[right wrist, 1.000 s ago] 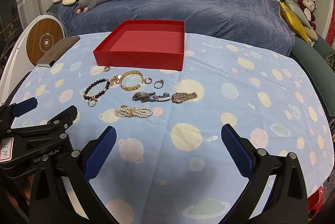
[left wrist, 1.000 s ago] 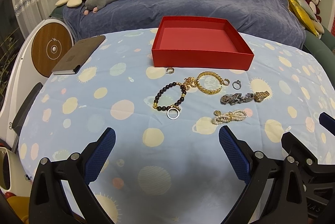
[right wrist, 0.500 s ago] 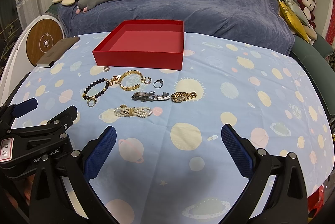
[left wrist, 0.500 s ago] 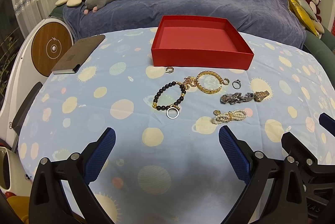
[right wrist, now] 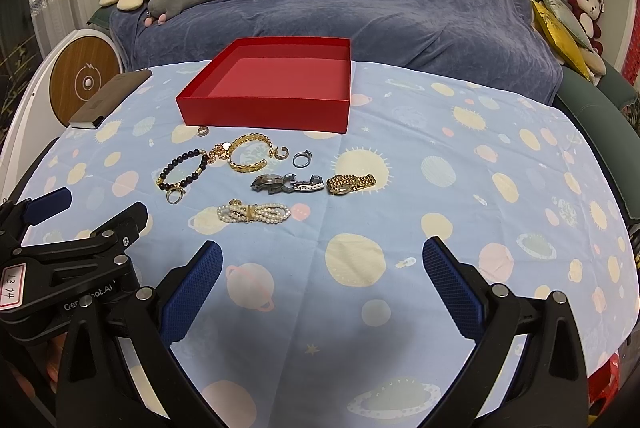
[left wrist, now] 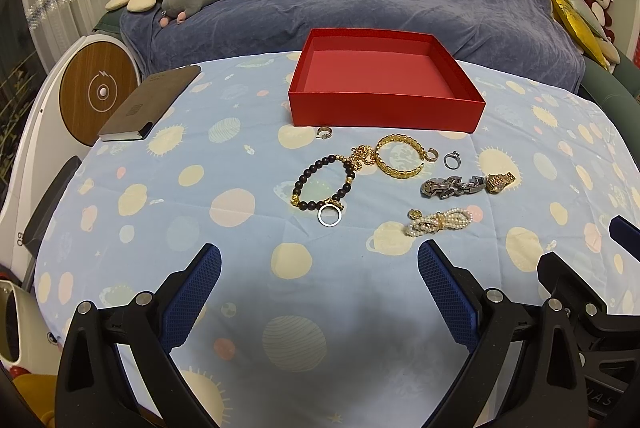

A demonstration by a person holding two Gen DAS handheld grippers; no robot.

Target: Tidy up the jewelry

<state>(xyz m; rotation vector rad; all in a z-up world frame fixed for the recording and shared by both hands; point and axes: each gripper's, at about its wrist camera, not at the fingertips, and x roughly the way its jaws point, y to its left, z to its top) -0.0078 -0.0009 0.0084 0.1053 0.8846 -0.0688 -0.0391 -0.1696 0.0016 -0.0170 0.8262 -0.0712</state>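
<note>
An empty red box (left wrist: 384, 110) (right wrist: 264, 110) stands at the far middle of the table. In front of it lie a dark bead bracelet (left wrist: 320, 184) (right wrist: 180, 172), a gold chain bracelet (left wrist: 400, 158) (right wrist: 250, 154), a silver watch band (left wrist: 452, 186) (right wrist: 286, 184), a gold watch (left wrist: 500, 182) (right wrist: 350, 183), a pearl bracelet (left wrist: 440, 222) (right wrist: 254, 213) and small rings (left wrist: 452, 160) (right wrist: 301, 159). My left gripper (left wrist: 318, 288) is open, short of the jewelry. My right gripper (right wrist: 322, 284) is open too, to the right of the left one.
A brown notebook (left wrist: 152, 104) lies at the table's far left. A round white and wood device (left wrist: 96, 92) stands off the left edge. A sofa under a blue cover (right wrist: 340, 0) with plush toys runs behind the table.
</note>
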